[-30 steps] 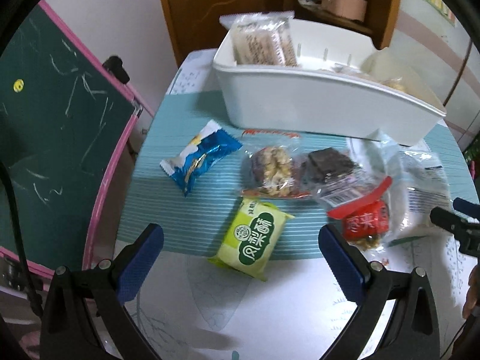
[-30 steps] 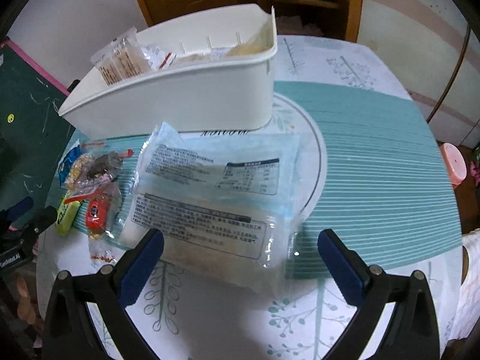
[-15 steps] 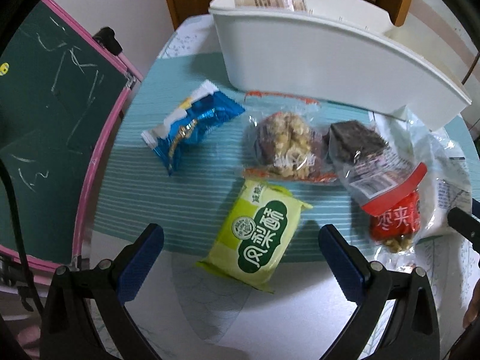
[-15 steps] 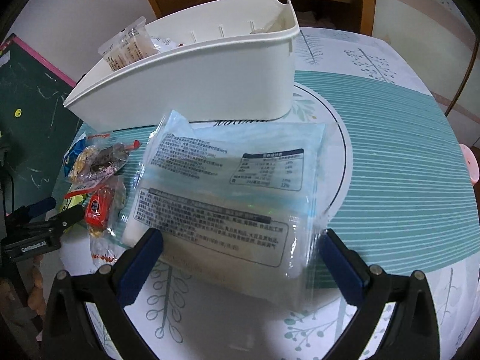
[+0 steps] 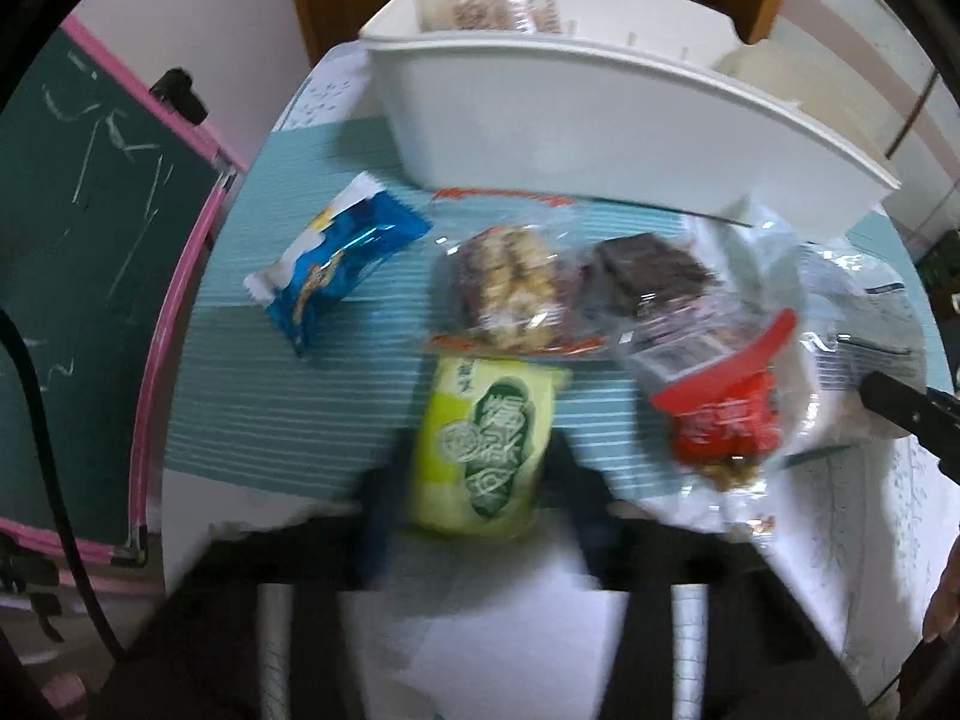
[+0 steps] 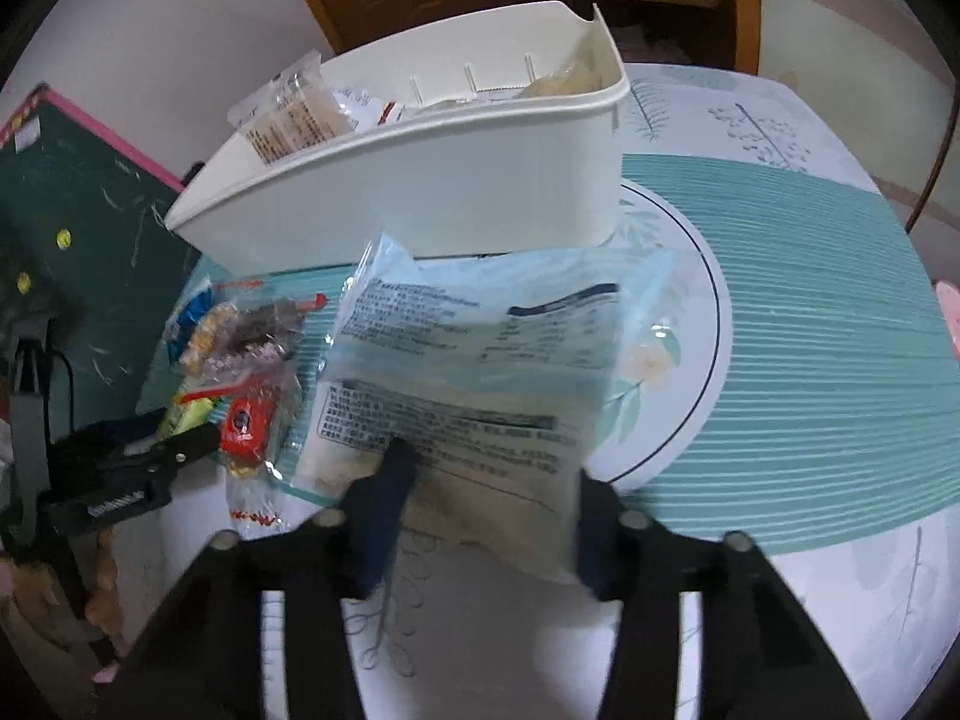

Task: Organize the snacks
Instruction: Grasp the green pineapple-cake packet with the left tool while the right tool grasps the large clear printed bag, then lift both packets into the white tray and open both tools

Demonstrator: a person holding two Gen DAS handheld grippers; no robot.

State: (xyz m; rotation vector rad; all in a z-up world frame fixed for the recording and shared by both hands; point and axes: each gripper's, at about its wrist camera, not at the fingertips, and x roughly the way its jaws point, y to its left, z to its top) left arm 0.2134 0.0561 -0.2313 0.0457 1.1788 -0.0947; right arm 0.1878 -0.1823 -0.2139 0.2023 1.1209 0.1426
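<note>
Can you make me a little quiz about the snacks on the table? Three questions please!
1. True or false: the blue snack packet lies inside the white bin.
2. Which packet sits between the fingers of the left gripper?
A. red
B. green
C. blue
3. Fill in: the right gripper is closing around the big ____ bag.

Key:
1. False, it lies on the table in front of the bin.
2. B, the green packet.
3. Clear.
</note>
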